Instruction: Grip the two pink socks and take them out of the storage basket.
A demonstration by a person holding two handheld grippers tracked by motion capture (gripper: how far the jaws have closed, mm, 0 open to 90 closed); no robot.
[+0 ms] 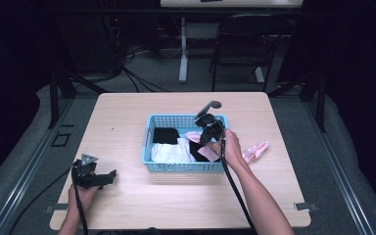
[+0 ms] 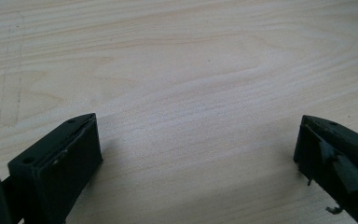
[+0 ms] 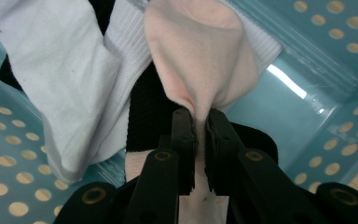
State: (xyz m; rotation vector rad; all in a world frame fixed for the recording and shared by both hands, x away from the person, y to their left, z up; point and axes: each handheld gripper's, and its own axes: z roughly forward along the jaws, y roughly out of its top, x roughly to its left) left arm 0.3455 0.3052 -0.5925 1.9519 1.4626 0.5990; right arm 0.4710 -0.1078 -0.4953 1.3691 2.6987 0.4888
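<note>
We're sorting socks at the pale wooden counter (image 1: 127,117), and it looks mostly done: the light blue perforated plastic basket (image 1: 183,167) already holds white and black socks. Our right gripper (image 3: 200,116) has its jaws clamped on a pale pink fabric sock (image 3: 200,56) inside the basket, so that one's not let go yet. Another pink sock (image 1: 255,151) waits on the counter beside the basket. Left gripper (image 2: 198,140) idles over bare wood, jaws wide apart. Can't really count the socks in the pile, they overlap.
</note>
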